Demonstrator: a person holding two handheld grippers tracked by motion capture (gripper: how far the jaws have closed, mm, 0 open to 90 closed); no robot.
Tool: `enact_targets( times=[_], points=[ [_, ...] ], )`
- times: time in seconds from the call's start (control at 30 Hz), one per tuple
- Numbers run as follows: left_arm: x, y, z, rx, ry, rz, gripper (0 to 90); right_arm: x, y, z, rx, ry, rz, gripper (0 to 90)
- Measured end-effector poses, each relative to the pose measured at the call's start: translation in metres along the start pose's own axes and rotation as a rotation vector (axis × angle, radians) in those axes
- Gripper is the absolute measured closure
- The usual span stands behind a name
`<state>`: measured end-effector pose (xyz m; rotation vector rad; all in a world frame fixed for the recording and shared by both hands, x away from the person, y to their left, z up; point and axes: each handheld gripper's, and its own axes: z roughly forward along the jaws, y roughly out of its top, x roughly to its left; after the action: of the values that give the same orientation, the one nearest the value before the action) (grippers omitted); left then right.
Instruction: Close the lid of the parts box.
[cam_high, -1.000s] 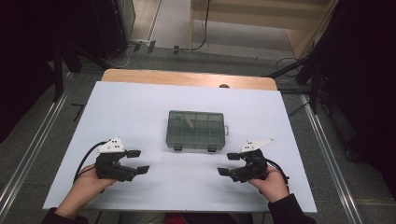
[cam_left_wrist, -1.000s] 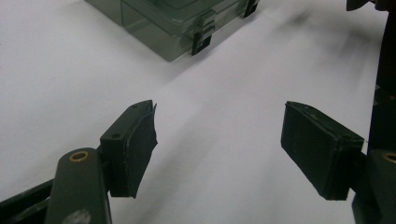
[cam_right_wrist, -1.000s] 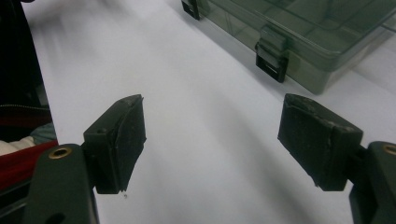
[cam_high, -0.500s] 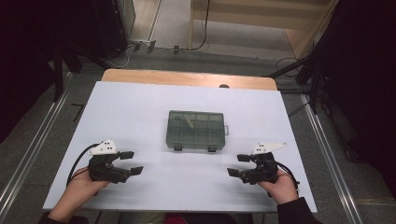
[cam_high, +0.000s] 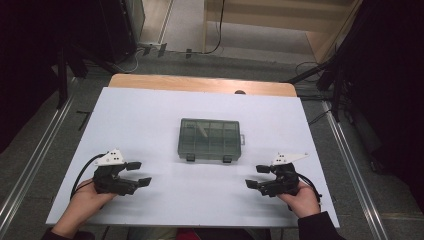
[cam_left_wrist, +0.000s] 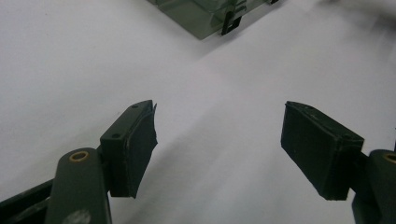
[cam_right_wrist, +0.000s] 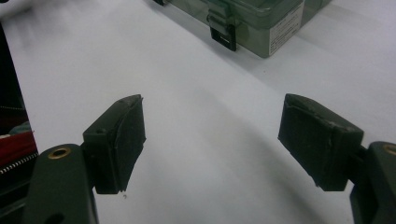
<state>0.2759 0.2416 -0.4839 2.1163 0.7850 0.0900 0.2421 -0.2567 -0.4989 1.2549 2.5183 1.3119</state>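
A closed green compartment box (cam_high: 210, 139) sits mid-table (cam_high: 150, 110). The left gripper (cam_high: 139, 173) at 8 o'clock and the right gripper (cam_high: 257, 176) at 4 o'clock both gape wide, empty.

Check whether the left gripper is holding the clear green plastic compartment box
No, the left gripper has its jaws wide apart over bare table, the box beyond them.

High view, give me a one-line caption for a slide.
Closed compartment box centred on a white table, flanked by the open left gripper and right gripper.
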Motion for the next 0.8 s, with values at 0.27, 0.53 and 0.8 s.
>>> enact_targets(
  times=[0.27, 0.53, 0.8],
  points=[
    [0.0009, -0.0001, 0.0041, 0.005, -0.001, 0.002, 26.2, -0.0026, 0.0007, 0.0036, 0.005, 0.002, -0.001, 23.5],
    [0.0005, -0.0002, 0.0041, 0.009, -0.002, 0.006, 26.2, -0.0023, 0.0008, 0.0053, 0.007, 0.001, -0.008, 23.5],
    [0.0004, -0.0005, 0.004, 0.009, -0.003, 0.007, 26.2, -0.0023, 0.0006, 0.0056, 0.008, 0.004, -0.005, 23.4]
  ],
)
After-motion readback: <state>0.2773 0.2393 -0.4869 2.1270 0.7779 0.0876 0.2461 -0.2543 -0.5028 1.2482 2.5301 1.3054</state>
